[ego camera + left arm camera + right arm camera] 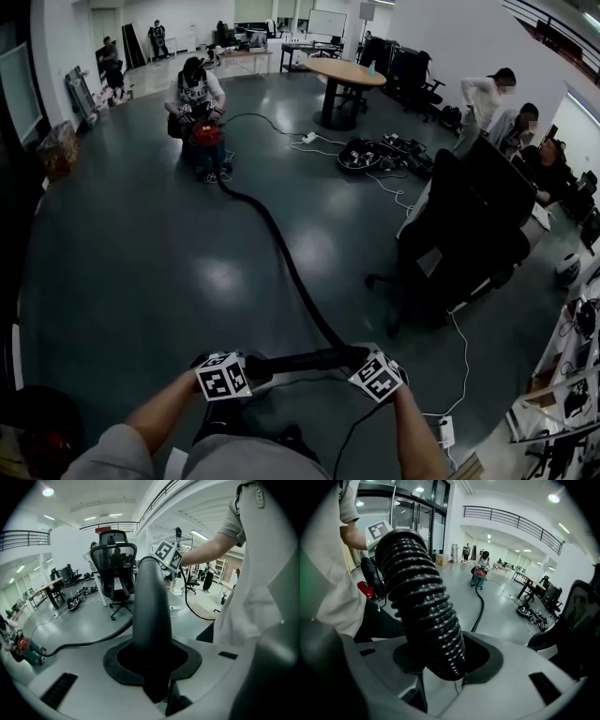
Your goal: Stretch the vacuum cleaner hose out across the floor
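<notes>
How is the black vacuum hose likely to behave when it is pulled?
Probably floppy: the ribbed hose curves loosely over the floor toward the vacuum cleaner. Its smooth end tube looks rigid and maybe slippery. The cleaner might roll or drag if pulled harder.

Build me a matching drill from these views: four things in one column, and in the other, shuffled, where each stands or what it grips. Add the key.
Column one
1. left gripper
2. right gripper
3. red vacuum cleaner
4. black office chair

Column two
A. jaws shut on the ribbed hose
B. on the floor at the hose's far end, beside a crouching person
C. jaws shut on the smooth tube
D. standing right of the hose in the head view

Pairs: 1-C, 2-A, 3-B, 4-D
</notes>
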`<action>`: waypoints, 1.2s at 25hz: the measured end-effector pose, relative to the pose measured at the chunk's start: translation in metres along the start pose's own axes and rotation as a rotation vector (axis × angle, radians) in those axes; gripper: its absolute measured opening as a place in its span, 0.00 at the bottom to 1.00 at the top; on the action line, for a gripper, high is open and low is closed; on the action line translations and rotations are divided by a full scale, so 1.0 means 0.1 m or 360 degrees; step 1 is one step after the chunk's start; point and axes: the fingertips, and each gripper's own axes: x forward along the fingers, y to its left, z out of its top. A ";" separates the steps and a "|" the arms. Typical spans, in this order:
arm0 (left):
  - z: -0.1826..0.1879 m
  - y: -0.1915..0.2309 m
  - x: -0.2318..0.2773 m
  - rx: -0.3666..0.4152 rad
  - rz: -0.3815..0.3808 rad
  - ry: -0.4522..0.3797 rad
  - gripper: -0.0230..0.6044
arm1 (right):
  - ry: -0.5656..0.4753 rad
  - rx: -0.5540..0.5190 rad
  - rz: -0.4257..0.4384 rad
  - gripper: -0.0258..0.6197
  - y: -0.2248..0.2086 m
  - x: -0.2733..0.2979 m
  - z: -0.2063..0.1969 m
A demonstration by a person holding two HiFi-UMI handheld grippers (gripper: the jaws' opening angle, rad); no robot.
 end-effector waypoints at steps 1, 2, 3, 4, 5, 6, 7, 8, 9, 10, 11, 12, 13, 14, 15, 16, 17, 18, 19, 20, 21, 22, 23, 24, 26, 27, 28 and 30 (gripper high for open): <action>0.03 -0.09 0.01 -0.0019 0.0023 -0.0003 0.20 | -0.0006 -0.0010 0.0007 0.32 0.03 -0.06 -0.05; 0.08 -0.18 0.02 -0.0035 0.0042 -0.0011 0.20 | -0.0010 -0.0026 0.0012 0.32 0.05 -0.13 -0.08; 0.12 -0.26 0.03 -0.0050 0.0059 -0.0022 0.20 | -0.0015 -0.0052 0.0016 0.32 0.07 -0.19 -0.11; 0.15 -0.35 0.03 -0.0066 0.0074 -0.0033 0.20 | -0.0019 -0.0083 0.0023 0.32 0.10 -0.25 -0.13; 0.17 -0.45 0.01 -0.0084 0.0086 -0.0043 0.20 | -0.0020 -0.0109 0.0030 0.32 0.15 -0.31 -0.14; 0.18 -0.55 -0.01 -0.0099 0.0099 -0.0053 0.20 | -0.0017 -0.0129 0.0036 0.32 0.22 -0.37 -0.14; 0.18 -0.65 -0.04 -0.0111 0.0111 -0.0063 0.20 | -0.0014 -0.0147 0.0039 0.32 0.29 -0.42 -0.13; 0.16 -0.73 -0.08 -0.0121 0.0123 -0.0074 0.20 | -0.0009 -0.0165 0.0039 0.32 0.36 -0.47 -0.11; 0.14 -0.81 -0.12 -0.0130 0.0134 -0.0087 0.20 | 0.0002 -0.0181 0.0039 0.32 0.44 -0.50 -0.10; 0.10 -0.89 -0.16 -0.0138 0.0143 -0.0101 0.20 | 0.0022 -0.0194 0.0044 0.32 0.54 -0.52 -0.09; 0.05 -0.97 -0.20 -0.0145 0.0150 -0.0117 0.20 | 0.0045 -0.0205 0.0051 0.32 0.63 -0.53 -0.09; 0.00 -1.03 -0.23 -0.0147 0.0153 -0.0136 0.20 | 0.0071 -0.0211 0.0056 0.32 0.73 -0.53 -0.10; -0.05 -1.09 -0.26 -0.0145 0.0153 -0.0156 0.20 | 0.0102 -0.0215 0.0059 0.32 0.82 -0.52 -0.12; -0.11 -1.14 -0.29 -0.0140 0.0149 -0.0174 0.20 | 0.0137 -0.0220 0.0061 0.32 0.92 -0.52 -0.13; -0.17 -1.19 -0.32 -0.0134 0.0143 -0.0190 0.20 | 0.0173 -0.0230 0.0065 0.32 1.03 -0.50 -0.15; -0.24 -1.25 -0.35 -0.0128 0.0137 -0.0202 0.20 | 0.0208 -0.0243 0.0070 0.32 1.13 -0.48 -0.16; -0.31 -1.30 -0.37 -0.0122 0.0133 -0.0209 0.20 | 0.0236 -0.0256 0.0072 0.32 1.23 -0.45 -0.18; -0.38 -1.35 -0.39 -0.0117 0.0132 -0.0211 0.20 | 0.0255 -0.0268 0.0071 0.32 1.30 -0.42 -0.19; -0.43 -1.39 -0.38 -0.0114 0.0130 -0.0214 0.20 | 0.0266 -0.0275 0.0069 0.32 1.36 -0.39 -0.21; -0.47 -1.46 -0.37 -0.0116 0.0125 -0.0217 0.20 | 0.0274 -0.0279 0.0071 0.32 1.42 -0.38 -0.25; -0.50 -1.53 -0.35 -0.0122 0.0115 -0.0221 0.20 | 0.0283 -0.0284 0.0077 0.32 1.48 -0.38 -0.29; -0.52 -1.61 -0.33 -0.0130 0.0103 -0.0225 0.20 | 0.0294 -0.0293 0.0084 0.33 1.54 -0.39 -0.34; -0.54 -1.68 -0.31 -0.0138 0.0089 -0.0227 0.20 | 0.0304 -0.0306 0.0087 0.33 1.60 -0.41 -0.38; -0.54 -1.75 -0.30 -0.0145 0.0078 -0.0229 0.20 | 0.0310 -0.0318 0.0083 0.33 1.65 -0.43 -0.42; -0.52 -1.88 -0.27 -0.0152 0.0072 -0.0227 0.20 | 0.0302 -0.0330 0.0063 0.32 1.69 -0.48 -0.50; -0.49 -1.95 -0.25 -0.0152 0.0076 -0.0223 0.20 | 0.0293 -0.0333 0.0051 0.33 1.71 -0.51 -0.55; -0.46 -2.02 -0.23 -0.0150 0.0083 -0.0218 0.20 | 0.0283 -0.0340 0.0043 0.33 1.73 -0.54 -0.61; -0.40 -2.20 -0.18 -0.0143 0.0091 -0.0207 0.20 | 0.0247 -0.0357 0.0031 0.33 1.79 -0.62 -0.73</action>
